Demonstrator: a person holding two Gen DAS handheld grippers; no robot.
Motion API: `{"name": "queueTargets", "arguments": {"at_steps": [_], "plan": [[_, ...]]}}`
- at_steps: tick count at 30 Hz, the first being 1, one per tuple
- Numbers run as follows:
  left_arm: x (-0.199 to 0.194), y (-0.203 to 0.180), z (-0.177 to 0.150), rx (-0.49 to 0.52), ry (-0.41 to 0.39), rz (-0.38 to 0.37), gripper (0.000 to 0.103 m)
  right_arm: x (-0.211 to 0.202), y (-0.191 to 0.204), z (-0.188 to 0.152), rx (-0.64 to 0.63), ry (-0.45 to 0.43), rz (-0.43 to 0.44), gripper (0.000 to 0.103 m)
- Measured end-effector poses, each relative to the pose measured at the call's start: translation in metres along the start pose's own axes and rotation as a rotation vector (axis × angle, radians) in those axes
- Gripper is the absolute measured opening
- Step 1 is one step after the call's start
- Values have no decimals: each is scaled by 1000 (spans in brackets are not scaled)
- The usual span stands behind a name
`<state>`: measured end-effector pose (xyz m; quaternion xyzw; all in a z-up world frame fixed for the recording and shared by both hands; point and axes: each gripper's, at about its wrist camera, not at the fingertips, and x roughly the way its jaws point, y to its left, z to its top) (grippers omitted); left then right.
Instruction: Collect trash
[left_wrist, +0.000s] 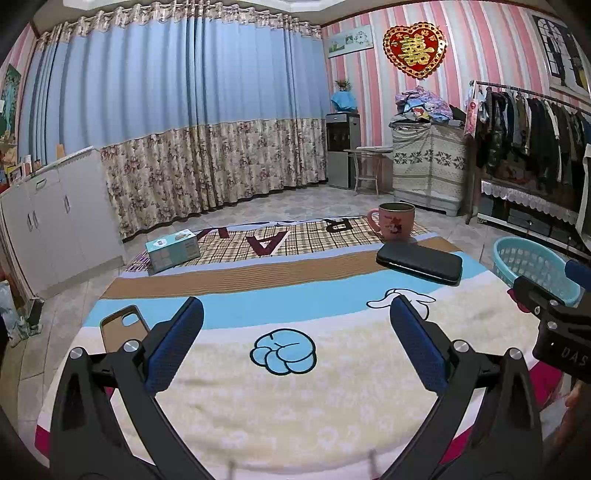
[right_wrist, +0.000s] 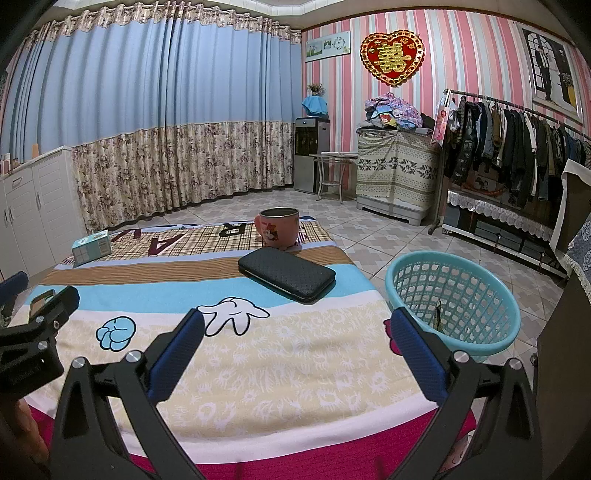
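A cartoon-print blanket (right_wrist: 258, 362) covers the surface, a pink mug (right_wrist: 279, 227) at its far end. Beside it (on tiled floor) sits a teal basket (right_wrist: 452, 306). Left gripper (left_wrist: 295, 321) and right gripper (right_wrist: 295, 328) both gape, empty.

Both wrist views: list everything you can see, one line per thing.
Bedspread: one, cartoon print, under the small items.
Mug: one, pink, far end, upright.
Black case: one, flat, in front of the mug.
Tissue box: one, teal, far left.
Phone case: one, tan, near left edge.
Basket: one, teal, on the floor, right of the bed.
Curtains: blue above floral, back wall.
Clothes rack: one, dark garments, right wall.
Left tool: open, holding nothing.
Right tool: open, holding nothing.
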<state>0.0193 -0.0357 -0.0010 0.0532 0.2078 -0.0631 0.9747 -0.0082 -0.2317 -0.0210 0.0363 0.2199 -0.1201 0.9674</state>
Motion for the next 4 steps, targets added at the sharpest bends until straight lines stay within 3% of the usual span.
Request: {"name": "queueTargets", "arguments": {"at_steps": [4], "plan": [[1,2,-1,-7,5,-1,98,0,0,0,-1,0,0,98]]}}
